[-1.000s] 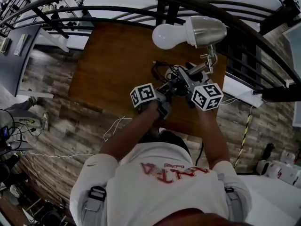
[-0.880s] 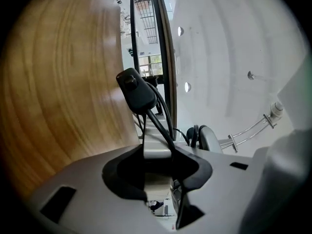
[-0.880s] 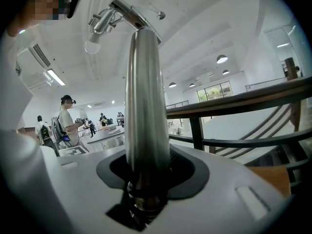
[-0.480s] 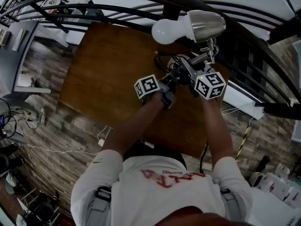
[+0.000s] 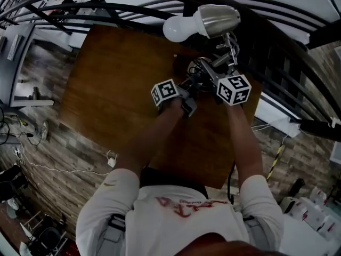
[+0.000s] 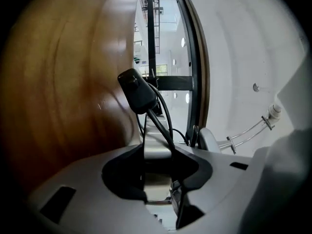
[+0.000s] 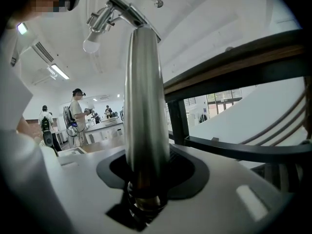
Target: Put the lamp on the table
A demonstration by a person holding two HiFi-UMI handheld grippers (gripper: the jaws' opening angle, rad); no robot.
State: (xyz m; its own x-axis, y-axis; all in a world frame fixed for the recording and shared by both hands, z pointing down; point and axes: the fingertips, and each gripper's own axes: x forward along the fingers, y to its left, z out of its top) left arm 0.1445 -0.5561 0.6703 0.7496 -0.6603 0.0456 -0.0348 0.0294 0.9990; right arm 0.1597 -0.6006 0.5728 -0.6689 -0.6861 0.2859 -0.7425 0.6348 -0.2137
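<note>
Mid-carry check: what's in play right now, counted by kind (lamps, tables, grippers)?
lamp: 1
wooden table: 1
grippers: 2, the left gripper and the right gripper, each closed on the lamp
Total: 4

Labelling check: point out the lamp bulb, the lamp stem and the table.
lamp bulb (image 5: 177, 29), head view, middle of the white globe.
lamp stem (image 7: 142, 106), right gripper view, midway up the metal tube.
table (image 5: 117, 84), head view, bare wood of the top.
</note>
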